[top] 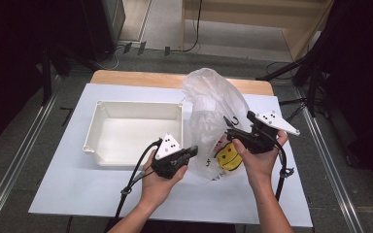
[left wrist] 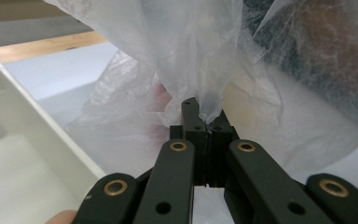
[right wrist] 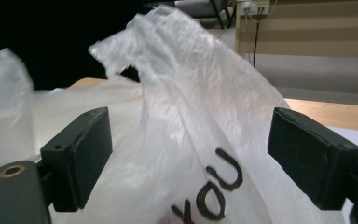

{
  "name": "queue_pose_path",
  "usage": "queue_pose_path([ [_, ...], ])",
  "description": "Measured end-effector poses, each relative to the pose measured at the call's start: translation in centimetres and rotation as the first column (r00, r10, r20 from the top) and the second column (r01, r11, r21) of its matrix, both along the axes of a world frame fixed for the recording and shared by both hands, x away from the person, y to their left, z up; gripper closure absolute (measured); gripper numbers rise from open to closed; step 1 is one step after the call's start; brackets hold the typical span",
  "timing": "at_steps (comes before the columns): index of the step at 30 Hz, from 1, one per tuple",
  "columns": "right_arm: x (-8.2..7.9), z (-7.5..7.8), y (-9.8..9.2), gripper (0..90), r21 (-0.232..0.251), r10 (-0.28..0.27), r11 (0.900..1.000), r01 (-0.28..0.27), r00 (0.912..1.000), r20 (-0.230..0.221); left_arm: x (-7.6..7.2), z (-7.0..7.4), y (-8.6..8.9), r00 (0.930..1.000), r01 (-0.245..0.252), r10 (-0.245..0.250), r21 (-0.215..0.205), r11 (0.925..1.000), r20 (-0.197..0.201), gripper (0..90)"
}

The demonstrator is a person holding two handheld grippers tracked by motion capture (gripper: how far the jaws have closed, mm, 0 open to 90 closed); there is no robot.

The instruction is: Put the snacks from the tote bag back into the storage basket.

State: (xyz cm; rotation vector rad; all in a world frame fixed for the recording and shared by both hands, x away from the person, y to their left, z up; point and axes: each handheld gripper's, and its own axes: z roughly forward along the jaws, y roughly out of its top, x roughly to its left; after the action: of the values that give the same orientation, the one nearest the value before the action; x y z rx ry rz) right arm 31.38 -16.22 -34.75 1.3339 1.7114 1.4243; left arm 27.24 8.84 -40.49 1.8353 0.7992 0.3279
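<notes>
White tabletop (top: 68,189) from above: an empty white tray (top: 126,131) beside a thin plastic bag (top: 209,104) holding a yellow smiley item (top: 227,158). Left gripper view: left gripper (left wrist: 204,127), fingers clamped on a bag fold. Right gripper view: right gripper (right wrist: 189,158), fingers wide, gripping nothing; the film could slip or tear.

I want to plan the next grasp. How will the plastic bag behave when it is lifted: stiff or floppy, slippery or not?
The plastic bag looks thin and crumpled, so it will probably flop and sag. The left gripper pinches only a gathered fold, so the smooth film may slip. The yellow thing inside would likely pull the bottom down.
</notes>
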Motion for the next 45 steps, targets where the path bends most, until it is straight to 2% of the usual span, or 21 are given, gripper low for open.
queue_pose_path([
  [5, 1.1, 0.7, 0.9, 8.3, 0.009, 0.026, 1.0, -0.026, 0.9994, -0.025, -0.8, -0.6, -0.7, 0.9995, 0.031, -0.031, 0.004, 0.9995, 0.011, 90.0],
  [10, 2.0, 0.7, 1.5, 10.3, 0.006, 0.043, 0.999, -0.043, 0.9971, -0.062, -1.2, -1.1, -1.0, 0.9994, 0.034, -0.035, 0.012, 0.9993, 0.006, 90.0],
  [11, 2.2, 0.2, 1.9, 17.7, -0.023, 0.039, 0.999, -0.041, 0.9973, -0.062, -1.4, -1.3, -1.2, 0.9993, 0.038, -0.038, 0.014, 0.9992, 0.003, 90.0],
  [13, 2.3, 0.0, 2.0, 20.9, -0.032, 0.046, 0.998, -0.048, 0.9967, -0.067, -1.4, -1.5, -1.2, 0.9991, 0.041, -0.041, 0.016, 0.999, 0.003, 90.0],
  [14, 2.7, -0.8, 2.4, 33.7, -0.057, 0.062, 0.996, -0.068, 0.9926, -0.105, -1.6, -1.5, -1.3, 0.999, 0.045, -0.045, 0.017, 0.9988, 0.002, 90.0],
  [15, 2.7, -0.8, 2.4, 33.7, -0.057, 0.062, 0.996, -0.068, 0.9926, -0.105, -1.6, -1.5, -1.3, 0.999, 0.045, -0.045, 0.017, 0.9988, 0.002, 90.0],
  [16, 2.8, -1.0, 2.5, 37.5, -0.079, 0.045, 0.995, -0.054, 0.9919, -0.119, -1.7, -1.6, -1.3, 0.999, 0.045, -0.045, 0.015, 0.9989, 0.002, 90.0],
  [17, 3.1, -1.9, 2.6, 46.7, -0.12, -0.001, 0.993, -0.018, 0.9879, -0.155, -1.7, -1.7, -1.3, 0.9989, 0.048, -0.048, 0.014, 0.9988, 0.002, 90.0],
  [18, 3.2, -2.1, 2.5, 52.9, -0.116, -0.005, 0.993, -0.015, 0.986, -0.167, -1.9, -1.7, -1.3, 0.9987, 0.05, -0.05, 0.018, 0.9986, 0.003, 90.0],
  [19, 3.2, -2.1, 2.5, 52.9, -0.116, -0.005, 0.993, -0.015, 0.986, -0.167, -1.9, -1.7, -1.3, 0.9987, 0.05, -0.05, 0.018, 0.9986, 0.003, 90.0],
  [20, 3.3, -2.5, 2.4, 58.2, -0.114, -0.005, 0.993, -0.016, 0.9837, -0.18, -1.9, -1.8, -1.3, 0.9987, 0.05, -0.05, 0.015, 0.9986, 0.001, 90.0],
  [22, 3.6, -3.5, 2.0, 74.0, -0.11, 0.03, 0.992, -0.055, 0.976, -0.216, -2.0, -1.9, -1.3, 0.9984, 0.057, -0.057, 0.013, 0.9983, 0.0, 90.0],
  [23, 3.6, -3.7, 2.0, 79.1, -0.114, 0.032, 0.992, -0.059, 0.9739, -0.225, -2.1, -2.1, -1.4, 0.9984, 0.057, -0.057, 0.013, 0.9983, -0.002, 90.0],
  [24, 3.6, -3.7, 2.0, 79.1, -0.114, 0.032, 0.992, -0.059, 0.9739, -0.225, -2.1, -2.1, -1.4, 0.9984, 0.057, -0.057, 0.013, 0.9983, -0.002, 90.0],
  [25, 3.6, -4.3, 1.6, 85.8, -0.106, 0.037, 0.992, -0.064, 0.9696, -0.242, -2.3, -2.3, -1.5, 0.9983, 0.059, -0.059, 0.015, 0.9982, -0.005, 90.0],
  [27, 3.5, -4.6, 1.2, 90.0, -0.105, 0.024, 0.993, -0.051, 0.9699, -0.243, -2.4, -2.6, -1.6, 0.9984, 0.055, -0.055, 0.016, 0.9983, -0.009, 90.0],
  [35, 2.5, -5.5, -1.0, 90.0, -0.089, -0.017, 0.996, -0.002, 0.9776, -0.21, -2.9, -4.4, -1.7, 0.9979, 0.002, -0.001, 0.023, 0.9997, -0.065, 88.5],
  [36, 2.0, -6.0, -1.7, 90.0, -0.09, -0.04, 0.996, 0.022, 0.9791, -0.199, -3.0, -5.0, -1.8, 0.9959, -0.024, 0.027, 0.039, 0.9989, -0.086, 89.1],
  [39, 1.5, -6.8, -2.5, 90.0, -0.089, -0.068, 0.995, 0.051, 0.977, -0.202, -3.1, -5.7, -1.9, 0.9913, -0.046, 0.053, 0.056, 0.9974, -0.121, 89.1],
  [44, 0.9, -9.0, -3.5, 90.0, -0.093, -0.107, 0.992, 0.087, 0.9657, -0.236, -3.2, -6.5, -2.3, 0.9856, -0.057, 0.069, 0.082, 0.995, -0.154, 89.3],
  [45, 0.9, -9.4, -3.6, 90.0, -0.092, -0.114, 0.991, 0.094, 0.9629, -0.245, -3.1, -6.6, -2.4, 0.9839, -0.065, 0.08, 0.101, 0.9928, -0.16, 89.5],
])
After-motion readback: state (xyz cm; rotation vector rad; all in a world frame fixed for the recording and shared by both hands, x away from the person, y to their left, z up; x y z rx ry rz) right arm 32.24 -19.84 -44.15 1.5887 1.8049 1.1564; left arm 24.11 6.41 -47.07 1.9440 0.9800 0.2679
